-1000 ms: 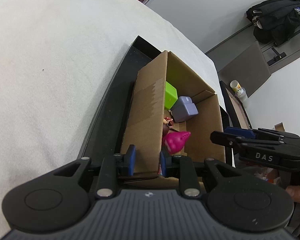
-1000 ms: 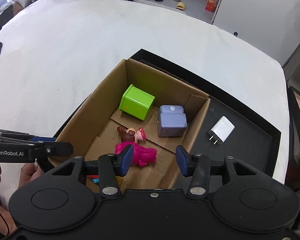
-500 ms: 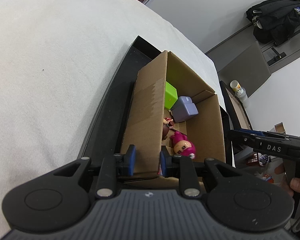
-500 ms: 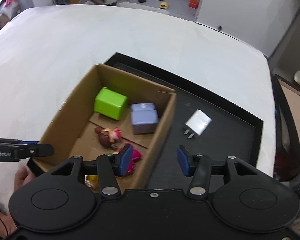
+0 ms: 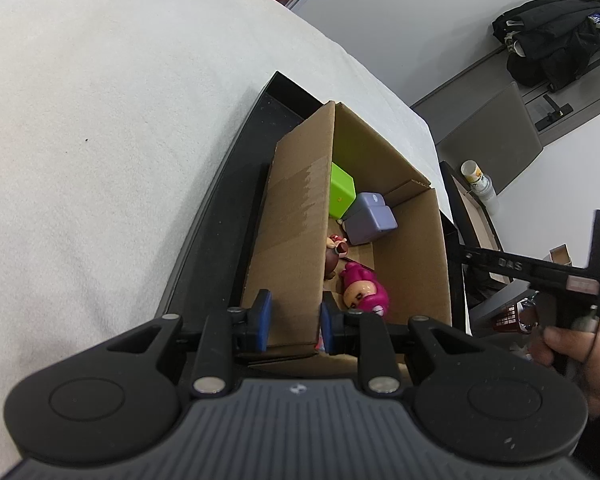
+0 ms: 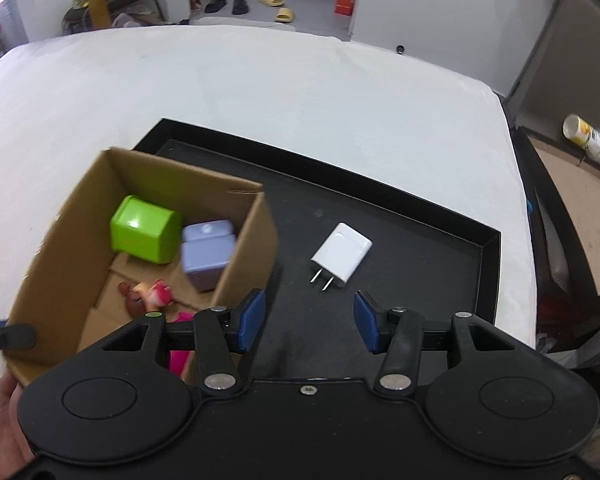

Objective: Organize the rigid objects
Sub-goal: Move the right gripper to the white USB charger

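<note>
cardboard box (image 6: 64, 280): on black tray (image 6: 440, 248), itself on the white surface (image 6: 300, 88); holds green cube (image 6: 144, 228), lavender block (image 6: 206, 248), small doll (image 6: 148, 296), pink figure (image 5: 364, 290). white charger (image 6: 342, 256): flat on tray, right of box, prongs toward camera. left gripper (image 5: 293, 322): fingers clenched on the box's near wall. right gripper (image 6: 308, 322): fingers released, spread above tray near charger.

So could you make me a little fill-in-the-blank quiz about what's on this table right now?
1. The left gripper is clamped on a wall of the ____ box.
2. The white charger lies on the black ____, outside the box.
3. Next to the purple block in the box sits a ____ cube.
4. The right gripper is open and holds ____.

Missing words: cardboard; tray; green; nothing
</note>
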`<state>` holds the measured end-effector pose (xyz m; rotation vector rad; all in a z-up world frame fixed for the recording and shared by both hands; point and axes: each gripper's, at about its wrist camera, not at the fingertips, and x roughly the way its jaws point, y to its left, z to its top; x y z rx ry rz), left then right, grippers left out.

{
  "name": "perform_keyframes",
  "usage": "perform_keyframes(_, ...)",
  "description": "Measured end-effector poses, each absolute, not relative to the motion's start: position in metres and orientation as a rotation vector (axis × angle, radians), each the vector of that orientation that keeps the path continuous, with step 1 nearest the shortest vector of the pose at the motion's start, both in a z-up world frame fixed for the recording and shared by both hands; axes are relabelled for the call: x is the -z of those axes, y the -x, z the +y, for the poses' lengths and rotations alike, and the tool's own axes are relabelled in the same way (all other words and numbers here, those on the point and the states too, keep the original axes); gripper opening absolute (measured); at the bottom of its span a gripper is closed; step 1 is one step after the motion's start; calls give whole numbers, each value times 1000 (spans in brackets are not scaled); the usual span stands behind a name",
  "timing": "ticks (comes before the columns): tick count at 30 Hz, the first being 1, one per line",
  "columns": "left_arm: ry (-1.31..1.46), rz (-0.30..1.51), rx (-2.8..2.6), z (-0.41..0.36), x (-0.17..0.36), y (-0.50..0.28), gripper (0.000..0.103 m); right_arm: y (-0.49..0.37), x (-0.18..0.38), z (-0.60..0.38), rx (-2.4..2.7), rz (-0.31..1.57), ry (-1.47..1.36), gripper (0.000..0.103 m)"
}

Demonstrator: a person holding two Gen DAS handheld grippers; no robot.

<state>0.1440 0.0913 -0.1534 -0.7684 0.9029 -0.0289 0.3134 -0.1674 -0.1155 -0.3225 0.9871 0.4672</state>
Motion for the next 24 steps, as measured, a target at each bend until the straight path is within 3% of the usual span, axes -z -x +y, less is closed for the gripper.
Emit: perform_keyframes(24, 763, 904, 25, 91, 155, -144, 23, -373, 190, -185, -408, 1079, 123, 48)
